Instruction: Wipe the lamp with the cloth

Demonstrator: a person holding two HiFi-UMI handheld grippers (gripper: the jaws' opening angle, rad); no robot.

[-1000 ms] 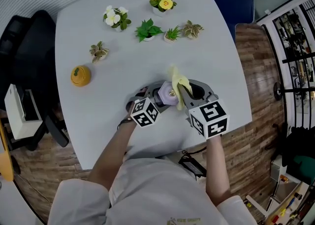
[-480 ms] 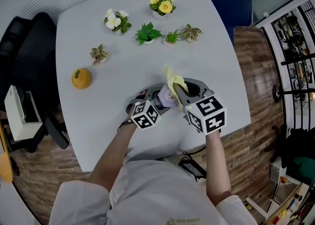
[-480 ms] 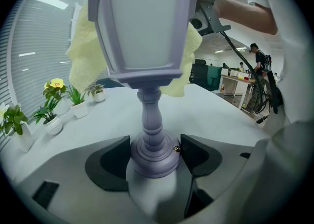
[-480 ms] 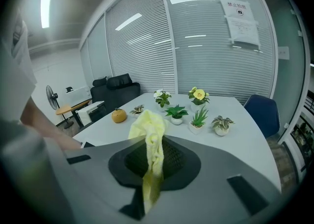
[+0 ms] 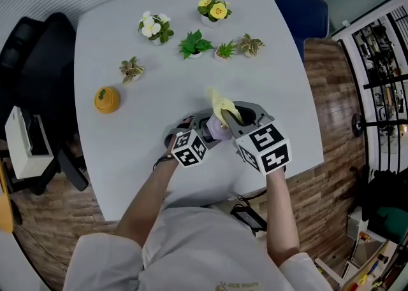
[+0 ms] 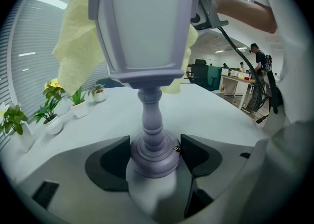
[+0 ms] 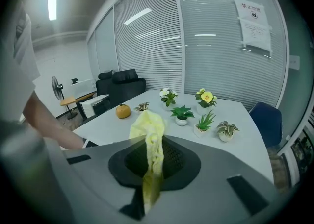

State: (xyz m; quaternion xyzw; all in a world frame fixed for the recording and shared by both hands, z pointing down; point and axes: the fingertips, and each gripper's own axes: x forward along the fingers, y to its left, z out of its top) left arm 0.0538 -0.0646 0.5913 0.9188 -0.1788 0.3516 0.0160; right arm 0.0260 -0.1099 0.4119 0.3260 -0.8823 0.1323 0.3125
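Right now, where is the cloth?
Head view, centre: the yellow cloth is pinched in the right gripper, beside the lamp that the left gripper holds.

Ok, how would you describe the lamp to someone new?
On the white table, near edge, the left gripper grips a round base. That is the lamp: a pale purple lantern on a turned stem, unlike the potted plants farther back.

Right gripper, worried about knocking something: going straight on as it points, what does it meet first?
Past the cloth in the right gripper, likely the green potted plant; depth is unclear.
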